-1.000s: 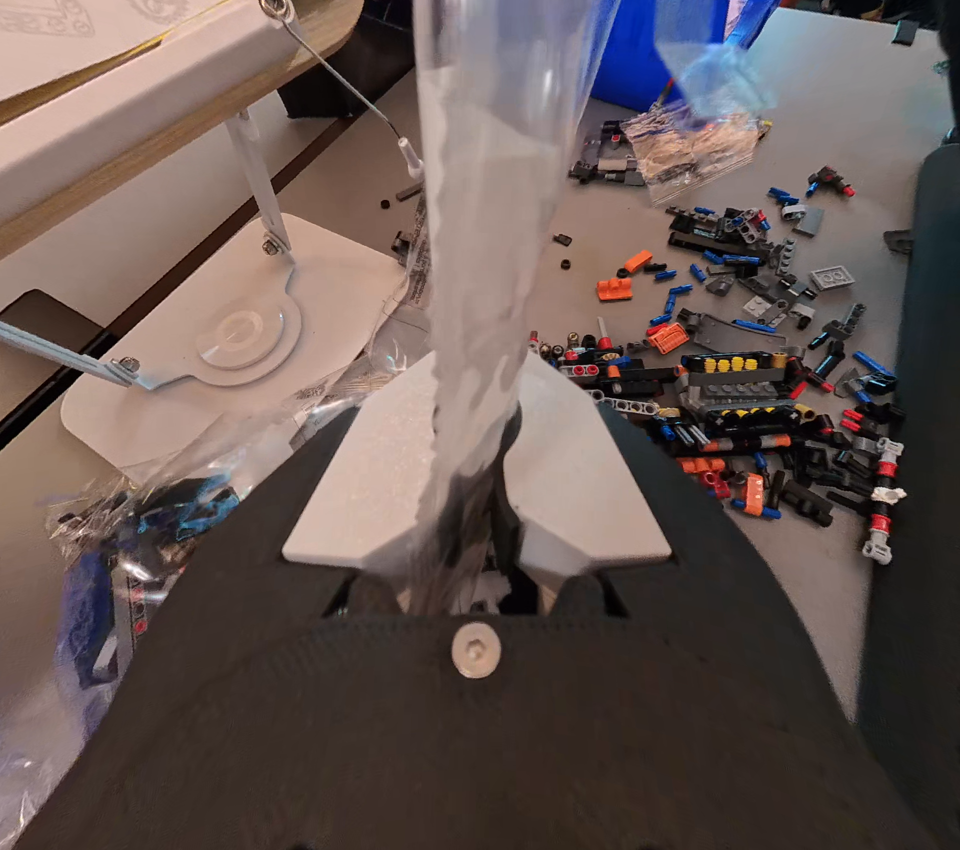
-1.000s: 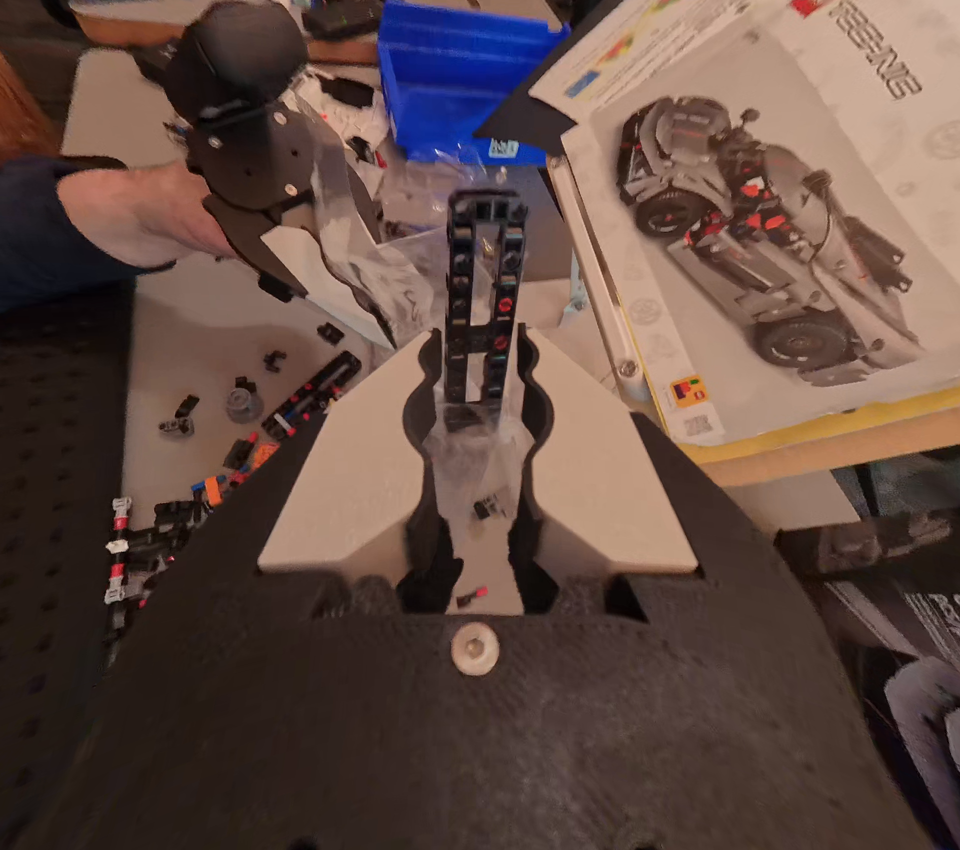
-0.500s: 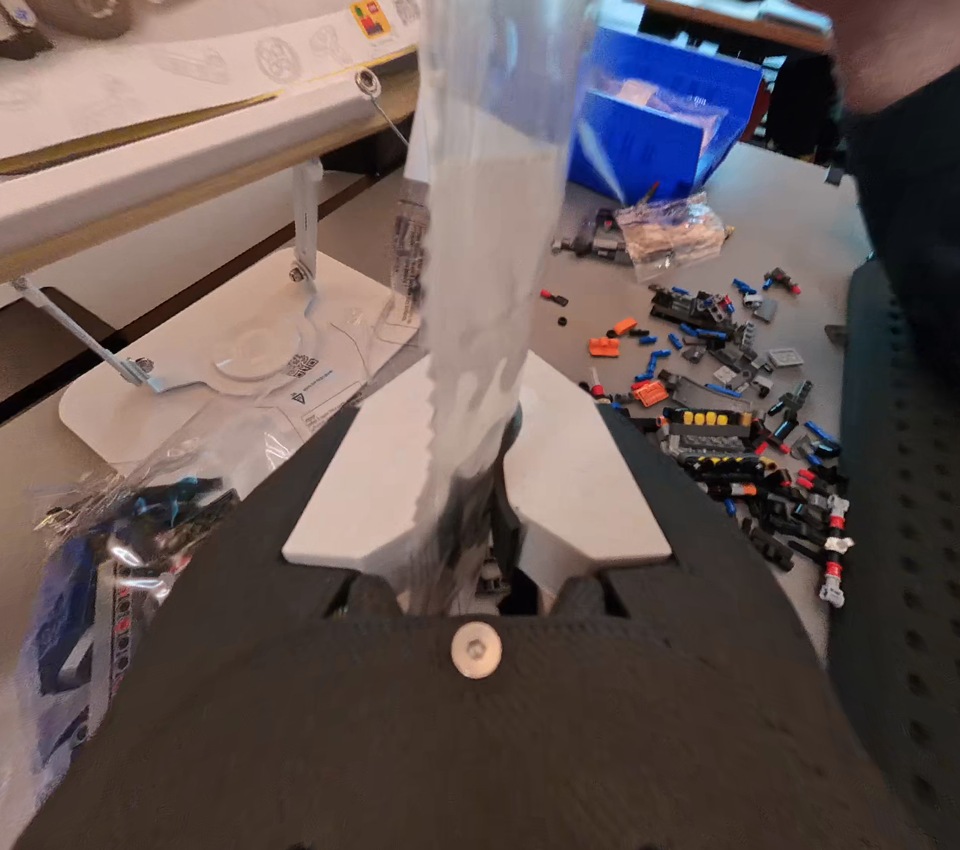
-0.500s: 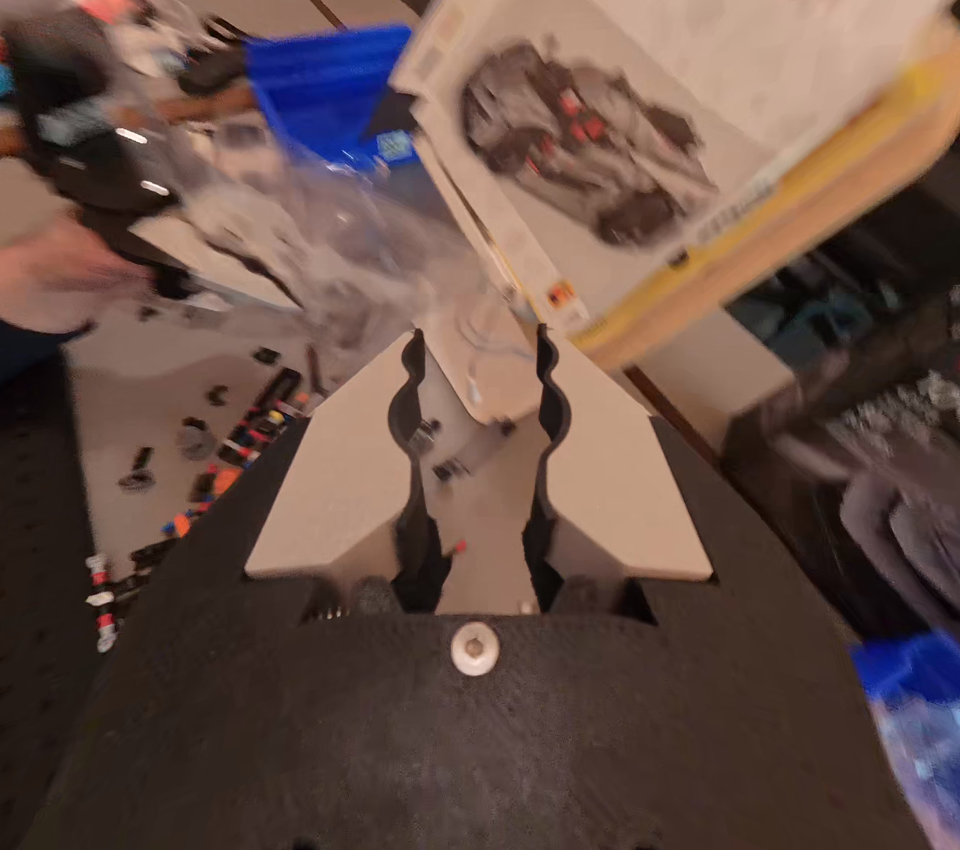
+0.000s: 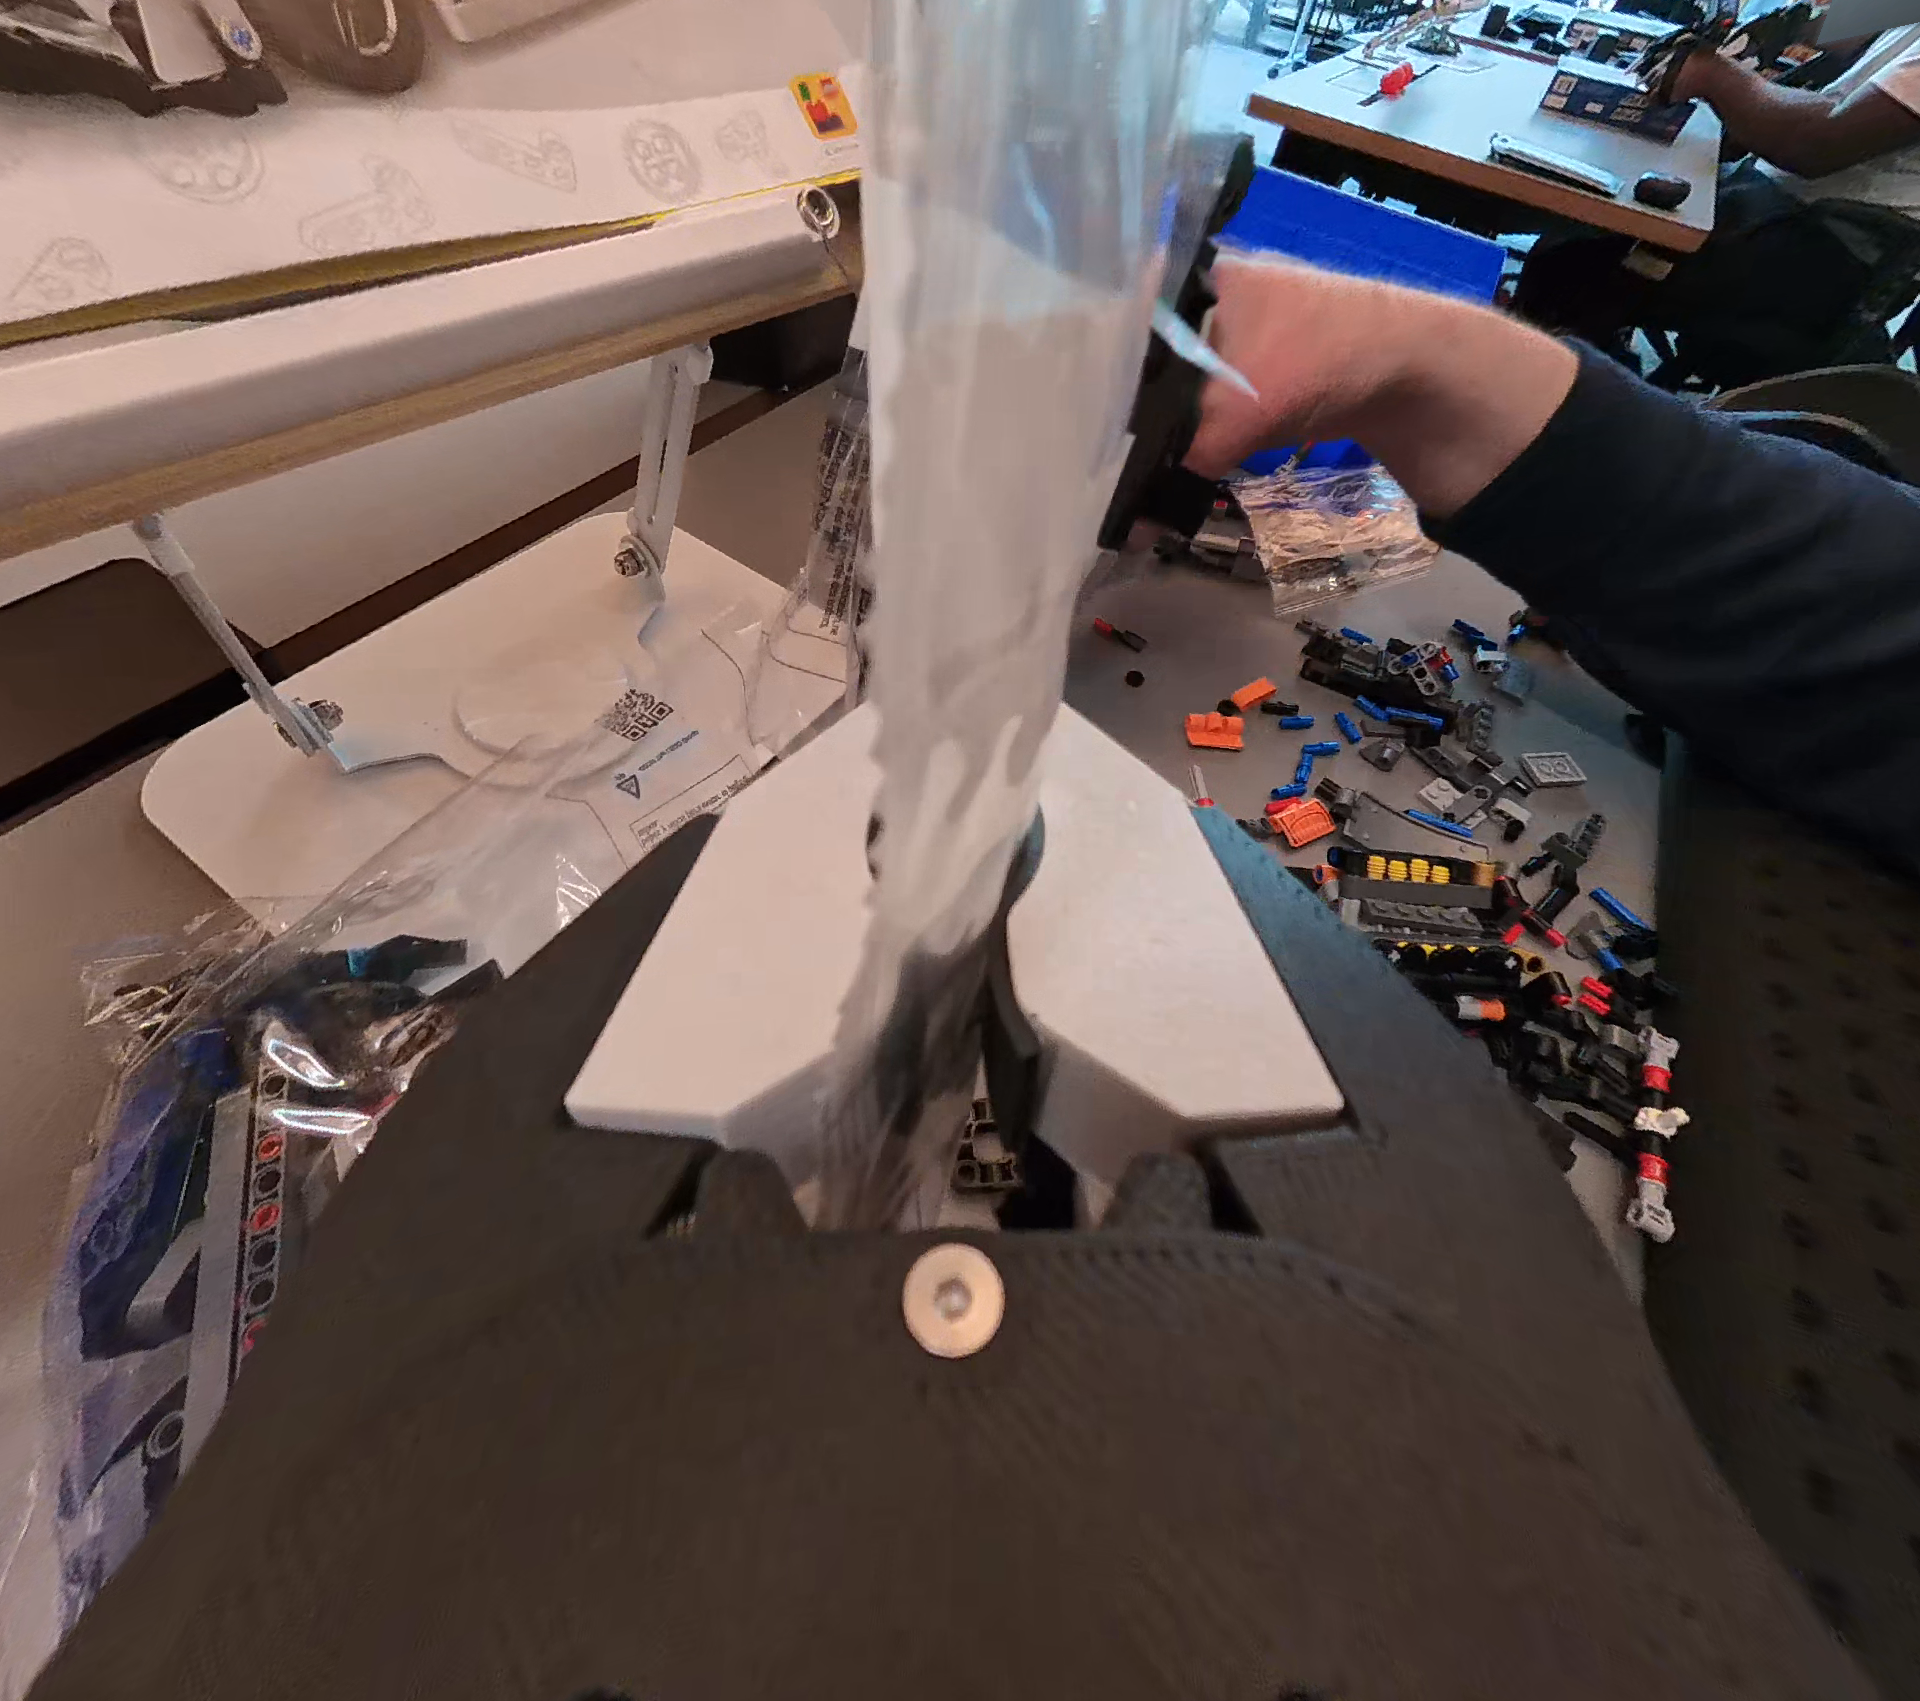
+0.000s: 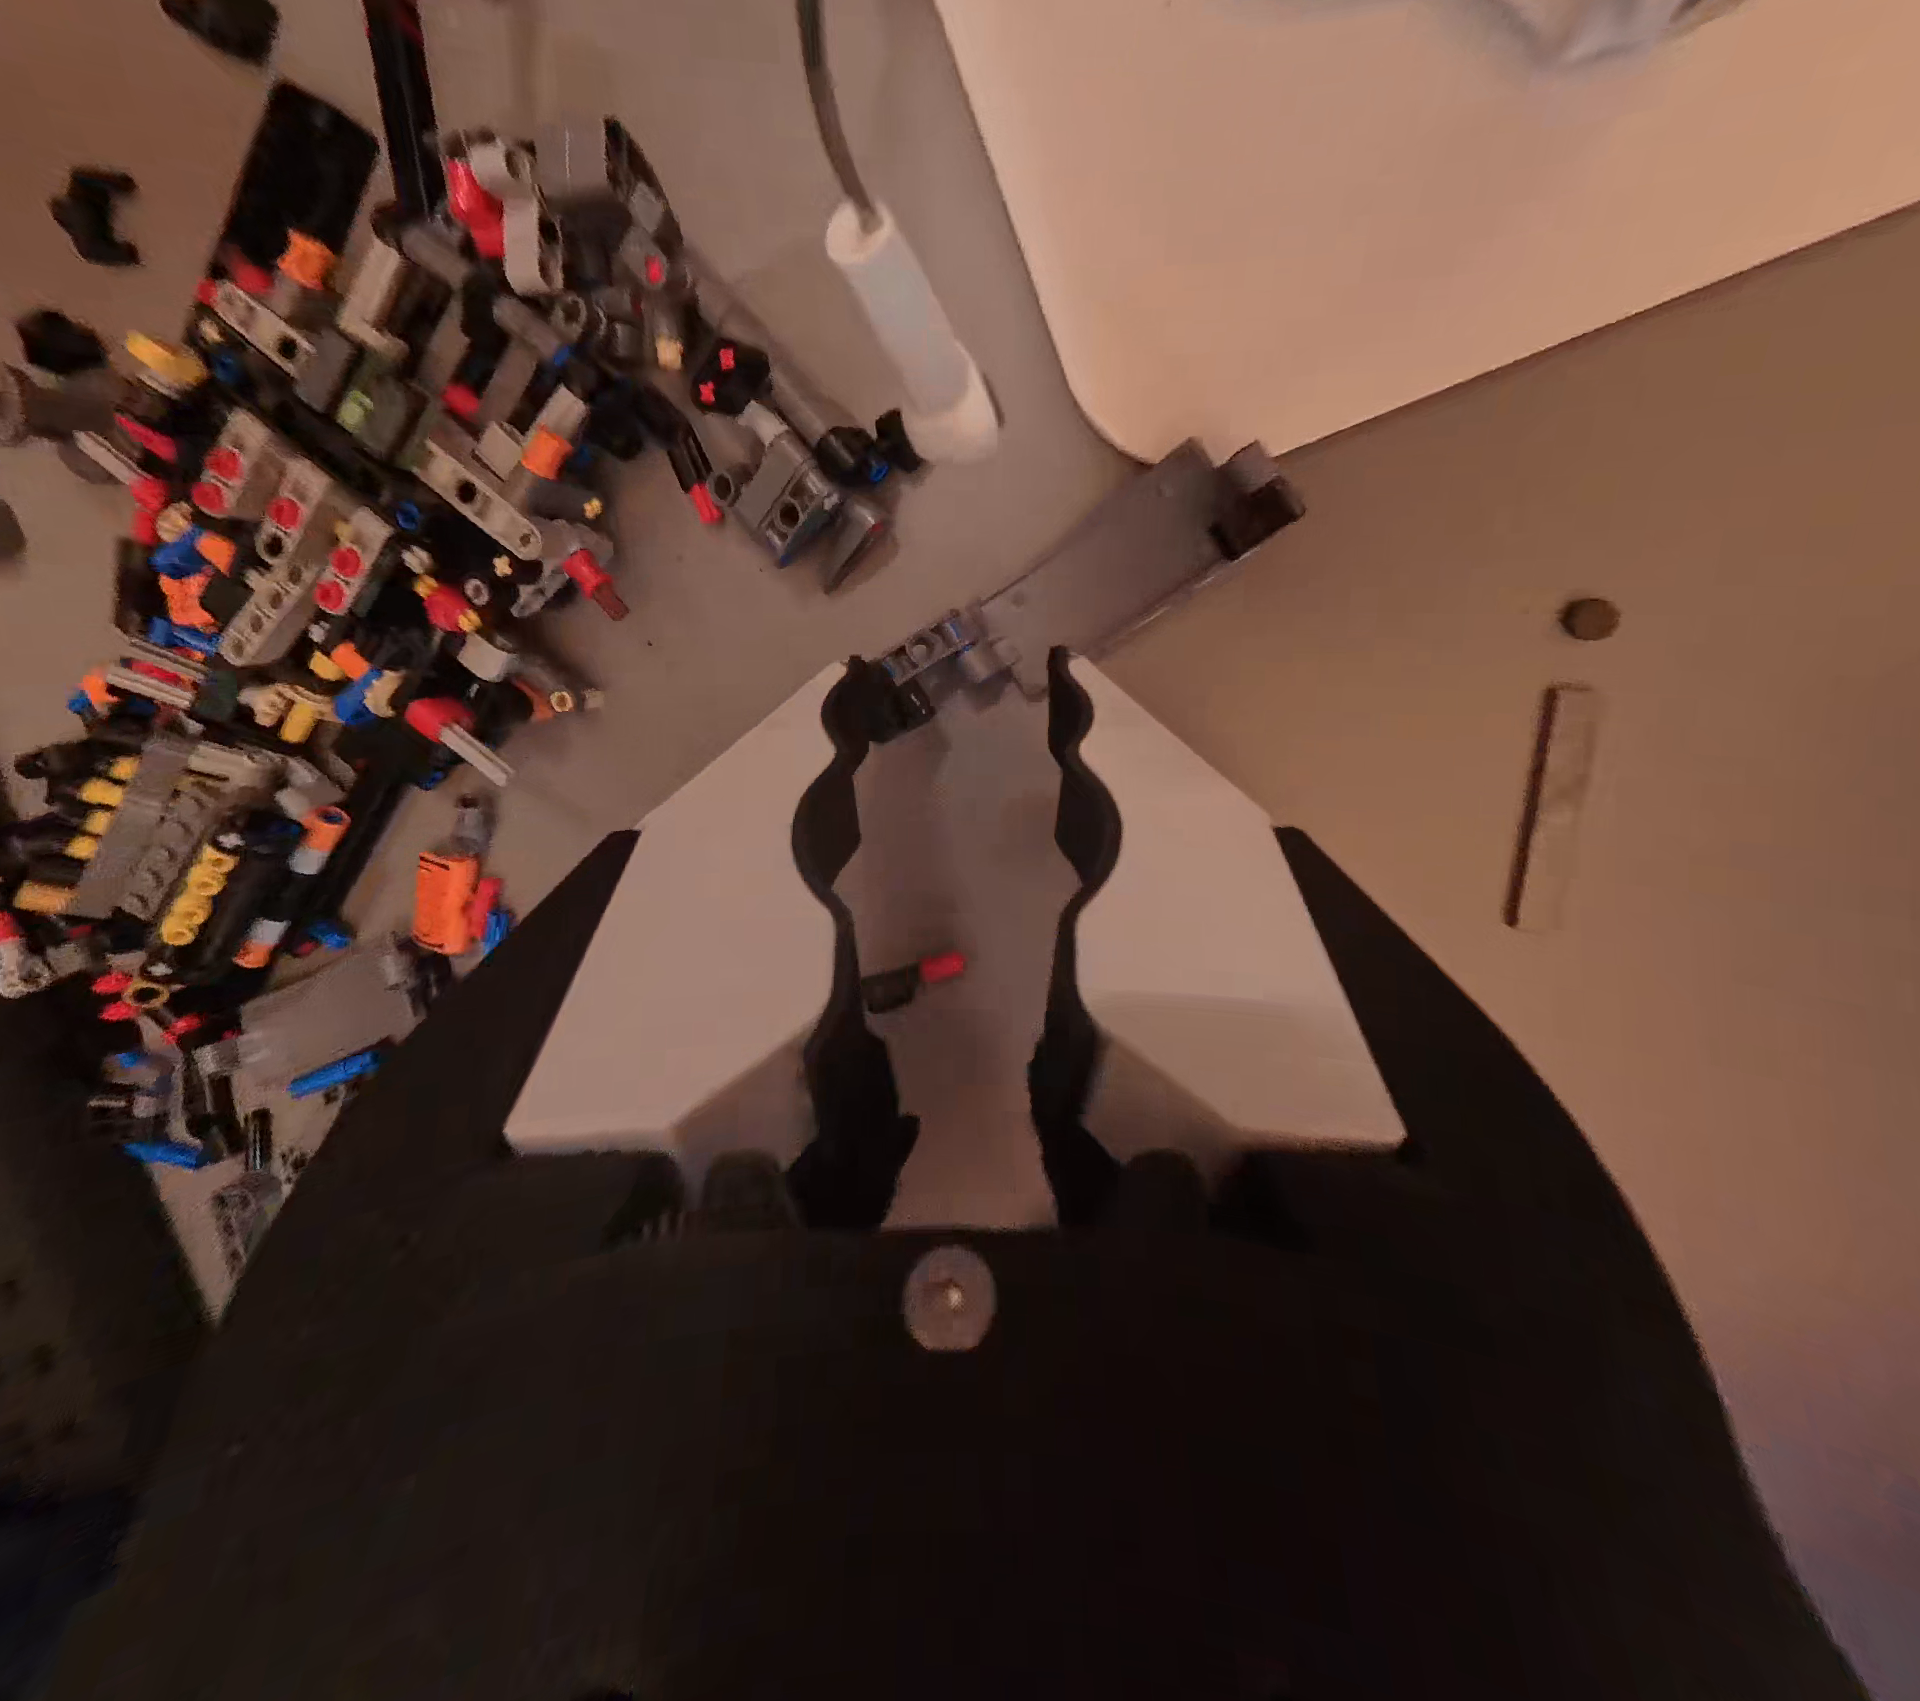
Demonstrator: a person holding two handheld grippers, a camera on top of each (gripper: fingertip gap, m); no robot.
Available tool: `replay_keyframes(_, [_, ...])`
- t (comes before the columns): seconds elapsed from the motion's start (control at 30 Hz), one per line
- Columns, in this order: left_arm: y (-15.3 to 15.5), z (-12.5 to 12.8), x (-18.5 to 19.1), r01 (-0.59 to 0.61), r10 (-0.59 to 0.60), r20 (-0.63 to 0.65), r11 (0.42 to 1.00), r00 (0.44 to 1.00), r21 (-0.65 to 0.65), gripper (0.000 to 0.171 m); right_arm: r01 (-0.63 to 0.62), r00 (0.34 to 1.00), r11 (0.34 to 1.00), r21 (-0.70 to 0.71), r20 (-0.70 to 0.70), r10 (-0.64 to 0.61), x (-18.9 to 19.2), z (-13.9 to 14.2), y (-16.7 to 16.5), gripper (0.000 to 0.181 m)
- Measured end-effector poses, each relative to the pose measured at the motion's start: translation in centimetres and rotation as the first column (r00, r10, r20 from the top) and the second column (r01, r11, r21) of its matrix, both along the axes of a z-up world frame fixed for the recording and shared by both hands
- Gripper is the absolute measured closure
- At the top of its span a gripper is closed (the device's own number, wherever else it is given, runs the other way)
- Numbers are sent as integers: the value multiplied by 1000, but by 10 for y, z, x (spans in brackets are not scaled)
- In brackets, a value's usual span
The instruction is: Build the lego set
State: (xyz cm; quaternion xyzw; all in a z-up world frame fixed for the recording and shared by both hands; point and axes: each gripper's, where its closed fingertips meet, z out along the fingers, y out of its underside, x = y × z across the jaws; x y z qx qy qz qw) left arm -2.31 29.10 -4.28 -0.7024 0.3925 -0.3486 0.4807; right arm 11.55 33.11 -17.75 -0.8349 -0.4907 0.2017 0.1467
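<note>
My left gripper [image 5: 956,778] is shut on a clear plastic bag [image 5: 997,404] that stands straight up between its fingers; a small dark part shows low in the bag. Loose lego pieces [image 5: 1455,903] lie in a pile on the grey table to its right. My right gripper [image 6: 956,670] is open and empty, pointing down at the table just right of the same lego pile [image 6: 343,529]. A small red and black pin [image 6: 914,978] lies on the table between its fingers. A flat grey piece [image 6: 1112,571] lies just beyond its tips.
The instruction booklet [image 5: 416,41] leans on a white stand [image 5: 436,716]; its base [image 6: 1455,93] and a white-tipped wire [image 6: 914,342] show in the right wrist view. A bag of blue and black parts [image 5: 229,1163] lies lower left. A blue bin [image 5: 1361,238] and a hand [image 5: 1351,384] are behind. The grippers' ends are close to 20 cm from one another.
My right gripper let go of the black frame piece, opened, and swung down over the table. My left gripper kept hold of the bag and tilted up toward the booklet.
</note>
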Motion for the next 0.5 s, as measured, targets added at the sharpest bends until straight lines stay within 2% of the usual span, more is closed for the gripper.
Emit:
replay_keyframes(0.07, [0,-1,0,0,0,-10,1000,1000,2,171,-22,999,1000,-17,50,23,1,-11,-4,150])
replay_keyframes(0.2, [0,-5,1,-4,4,-35,1000,999,6,171,-34,998,999,-37,58,36,0,-13,-8,168])
replay_keyframes(0.23, [0,-6,1,-3,3,-38,1000,999,5,171,-43,997,998,-41,56,45,1,-12,-9,181])
replay_keyframes(0.27, [0,-7,2,-3,3,-42,1000,999,5,171,-49,997,998,-48,54,52,2,-12,-11,181])
replay_keyframes(0.37, [1,-10,2,-6,7,-59,1000,998,6,171,-81,996,992,-100,38,85,8,-8,-22,179])
replay_keyframes(0.5, [1,-10,2,-3,3,-58,1000,998,6,171,104,995,994,-27,3,-104,37,17,7,155])
